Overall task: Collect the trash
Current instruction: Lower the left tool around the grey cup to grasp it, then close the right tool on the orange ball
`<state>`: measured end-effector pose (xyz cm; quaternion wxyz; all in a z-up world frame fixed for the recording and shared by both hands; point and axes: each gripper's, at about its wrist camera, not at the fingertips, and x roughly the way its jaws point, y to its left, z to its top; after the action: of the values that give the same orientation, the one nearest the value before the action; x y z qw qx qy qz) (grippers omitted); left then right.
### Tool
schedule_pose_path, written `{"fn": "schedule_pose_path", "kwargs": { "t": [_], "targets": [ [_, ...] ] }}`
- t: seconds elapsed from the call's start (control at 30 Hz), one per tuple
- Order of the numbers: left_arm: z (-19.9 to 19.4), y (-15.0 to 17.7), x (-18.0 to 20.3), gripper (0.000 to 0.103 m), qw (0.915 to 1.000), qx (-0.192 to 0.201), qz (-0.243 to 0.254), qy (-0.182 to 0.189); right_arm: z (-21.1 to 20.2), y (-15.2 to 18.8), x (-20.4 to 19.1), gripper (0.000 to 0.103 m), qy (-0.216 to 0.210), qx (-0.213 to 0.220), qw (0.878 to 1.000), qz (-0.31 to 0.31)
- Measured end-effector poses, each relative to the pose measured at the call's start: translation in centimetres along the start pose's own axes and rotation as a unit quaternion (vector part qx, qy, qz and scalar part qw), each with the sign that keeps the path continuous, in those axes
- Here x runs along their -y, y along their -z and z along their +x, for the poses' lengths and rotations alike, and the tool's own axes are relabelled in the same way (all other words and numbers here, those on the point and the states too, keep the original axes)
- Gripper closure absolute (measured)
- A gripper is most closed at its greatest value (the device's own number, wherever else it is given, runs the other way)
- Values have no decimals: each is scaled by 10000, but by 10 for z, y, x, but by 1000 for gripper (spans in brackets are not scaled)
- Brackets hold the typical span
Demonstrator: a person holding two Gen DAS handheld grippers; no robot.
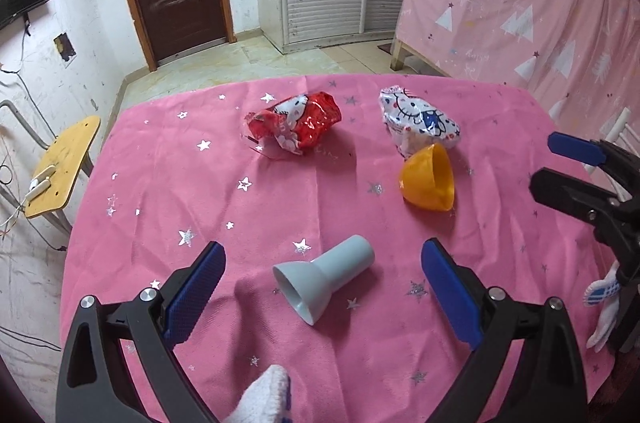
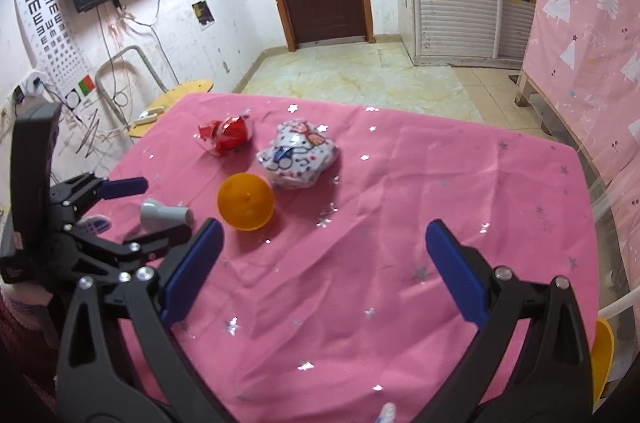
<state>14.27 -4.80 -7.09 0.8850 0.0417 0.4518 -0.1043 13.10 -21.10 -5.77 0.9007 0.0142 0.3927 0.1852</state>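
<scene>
From the left, I have my left tongs (image 1: 322, 283) spread wide apart and empty, low over the pink star-spangled cloth on the table (image 1: 168, 183), with the grey plastic funnel-shaped piece (image 1: 324, 279) lying on its side between the blue pads, touching neither. Farther back lies the crumpled red cartoon-print foil wrapper (image 1: 296, 123), then to its right the crumpled white cartoon-print wrapper (image 1: 418, 121), with the orange plastic half-shell (image 1: 430, 179) tipped on its side just beside it and seemingly touching. My right tongs (image 2: 324, 267) are likewise apart and empty, hanging over bare cloth well short of the trash. I see no bin in either view, so the drop-off is uncertain. The risks I judge: the round funnel piece could roll or squirt out if I close off-centre, the pads could snag the loose cloth and drag everything, and the two tongs sit close enough to collide.
</scene>
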Motion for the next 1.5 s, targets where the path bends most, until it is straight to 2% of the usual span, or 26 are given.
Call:
{"fn": "schedule_pose_path", "kwargs": {
  "t": [0.13, 0.27, 0.4, 0.7, 1.0, 1.07, 1.13, 1.2, 1.27, 1.5],
  "targets": [
    [6, 3, -1, 37, 9999, -75, 96, 72, 6, 0, -10, 6, -2, -67, 9999, -81],
    [9, 7, -5, 45, 9998, -79, 158, 73, 12, -3, -19, 6, -9, -122, 9998, -154],
    [7, 10, -8, 61, 9998, -11, 197, 73, 18, -5, -28, 6, -27, -163, 9996, -219],
    [-4, 17, -29, 61, 9997, 85, 36, 207, 35, -8, -51, 6, -80, -267, 9988, -403],
    [-13, 16, -57, 61, 9995, 158, -244, 86, 55, -12, -59, 6, -100, -416, 9982, -418],
    [-14, 17, -60, 61, 9994, 164, -290, 73, 59, -13, -61, 13, -100, -463, 9980, -430],
    [-13, 17, -64, 61, 9993, 158, -334, 71, 63, -14, -61, 32, -108, -527, 9977, -409],
    [-12, 17, -66, 61, 9991, 151, -379, 63, 67, -13, -61, 40, -106, -606, 9974, -376],
    [-11, 17, -68, 61, 9990, 142, -412, 56, 69, -12, -60, 63, -107, -617, 9974, -360],
    [-11, 16, -65, 61, 9989, 127, -445, -3, 61, -13, -62, 63, -142, -490, 9980, -382]
  ]
}}
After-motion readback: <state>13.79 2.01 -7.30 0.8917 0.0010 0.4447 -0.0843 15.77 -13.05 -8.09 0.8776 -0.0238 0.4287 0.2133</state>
